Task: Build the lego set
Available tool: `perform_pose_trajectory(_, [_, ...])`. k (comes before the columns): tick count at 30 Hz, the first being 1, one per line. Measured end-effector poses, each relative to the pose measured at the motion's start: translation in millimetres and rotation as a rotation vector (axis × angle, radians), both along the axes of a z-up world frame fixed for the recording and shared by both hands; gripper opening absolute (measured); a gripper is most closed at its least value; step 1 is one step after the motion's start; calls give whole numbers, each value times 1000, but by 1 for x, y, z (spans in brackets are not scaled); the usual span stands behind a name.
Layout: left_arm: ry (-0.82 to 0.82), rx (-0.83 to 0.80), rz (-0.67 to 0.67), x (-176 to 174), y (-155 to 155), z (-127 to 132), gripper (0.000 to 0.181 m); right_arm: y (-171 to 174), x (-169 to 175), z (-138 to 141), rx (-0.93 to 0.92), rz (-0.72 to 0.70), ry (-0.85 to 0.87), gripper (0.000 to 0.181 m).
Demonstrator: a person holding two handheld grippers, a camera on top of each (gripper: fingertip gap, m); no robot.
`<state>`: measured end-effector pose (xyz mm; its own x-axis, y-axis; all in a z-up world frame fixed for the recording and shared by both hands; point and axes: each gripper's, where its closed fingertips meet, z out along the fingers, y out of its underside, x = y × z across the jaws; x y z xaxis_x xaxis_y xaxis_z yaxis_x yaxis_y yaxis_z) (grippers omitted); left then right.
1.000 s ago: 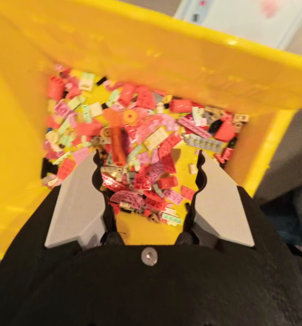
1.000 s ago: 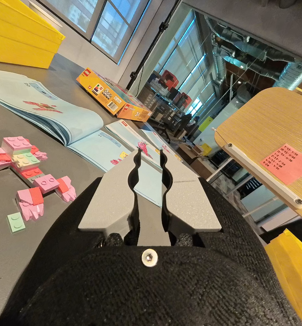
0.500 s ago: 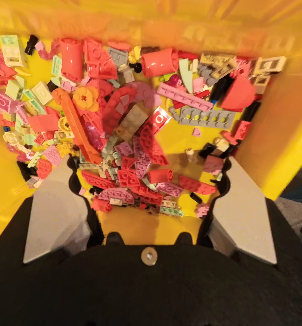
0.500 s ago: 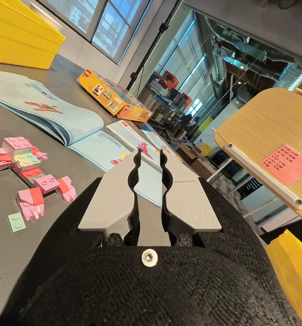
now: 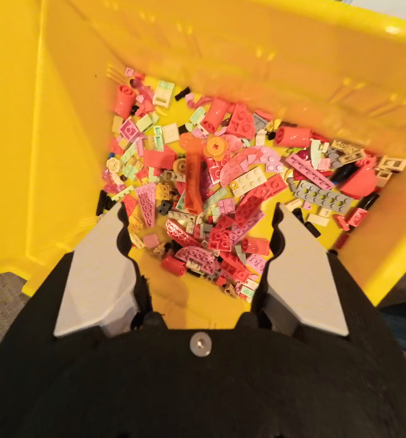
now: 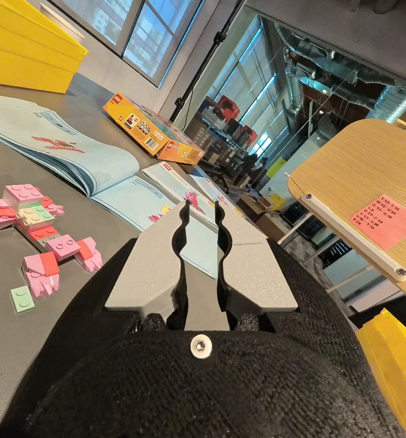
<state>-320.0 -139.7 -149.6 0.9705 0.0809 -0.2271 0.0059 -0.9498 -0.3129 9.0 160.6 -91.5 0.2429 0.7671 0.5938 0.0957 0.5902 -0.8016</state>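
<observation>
The fingers of the left gripper [image 5: 198,206] stand wide apart and empty above a yellow bin [image 5: 43,142] holding a heap of loose bricks [image 5: 221,189], among them a long orange piece [image 5: 192,175]. The right gripper [image 6: 200,203] has a narrow gap between its fingers, gripping nothing, over a grey table [image 6: 19,343]. A partly built pink model [image 6: 36,227] lies there beside an open booklet [image 6: 78,151] and a small green plate [image 6: 21,299].

Printed logos and a barcode mark an orange cardboard set box [image 6: 149,135]; page numbers mark a pale-blue open instruction booklet [image 6: 66,151]; handwritten lines fill a pink sticky note [image 6: 384,222] on a light wooden board [image 6: 363,166].
</observation>
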Motion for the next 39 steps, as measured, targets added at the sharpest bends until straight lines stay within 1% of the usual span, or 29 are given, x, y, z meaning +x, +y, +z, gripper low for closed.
perform_pose_trajectory(4, [70, 37, 60, -11, 1, 10, 104, 0, 0, 1, 2, -1, 5, 19])
perform_pose_trajectory(6, [92, 81, 100, -18, 1, 20, 100, 1, 0, 1, 4, -3, 9, 19])
perform_pose_trajectory(8, [166, 114, 156, -30, -10, 41, 100, 1, 1, 3, 8, -7, 19, 19])
perform_pose_trajectory(10, [221, 207, 219, -37, -23, 70, 99, 1, 2, 5, 11, -8, 32, 19])
perform_pose_trajectory(12, [190, 340, 266, -27, -34, 95, 99, 1, 2, 6, 10, -9, 34, 19])
perform_pose_trajectory(14, [170, 456, 300, -17, -45, 113, 97, 1, 1, 5, 8, -6, 32, 19])
perform_pose_trajectory(17, [203, 546, 344, -7, -66, 127, 93, 1, 0, 5, 6, -2, 33, 18])
perform_pose_trajectory(20, [197, 582, 358, 3, -77, 127, 89, 0, 0, 5, 6, 0, 35, 18])
perform_pose_trajectory(23, [166, 578, 352, 13, -81, 119, 76, 0, -1, 5, 7, 0, 35, 18])
perform_pose_trajectory(26, [196, 532, 351, 15, -89, 108, 30, 0, -1, 5, 6, 2, 37, 18])
perform_pose_trajectory(28, [213, 504, 376, 14, -95, 103, 18, 0, -2, 5, 4, 3, 36, 18])
perform_pose_trajectory(30, [195, 507, 379, 18, -96, 99, 16, 0, -2, 5, 3, 4, 38, 18])
perform_pose_trajectory(34, [177, 555, 389, 25, -97, 100, 20, 1, -2, 5, 1, 1, 41, 17])
perform_pose_trajectory(35, [171, 586, 391, 28, -96, 102, 21, 2, -1, 5, 1, 0, 44, 17])
perform_pose_trajectory(37, [132, 705, 410, 35, -91, 104, 22, 1, 2, 10, 14, -5, 69, 13])
perform_pose_trajectory(39, [102, 822, 468, 40, -90, 101, 28, 0, 6, 17, 32, -6, 104, 8])
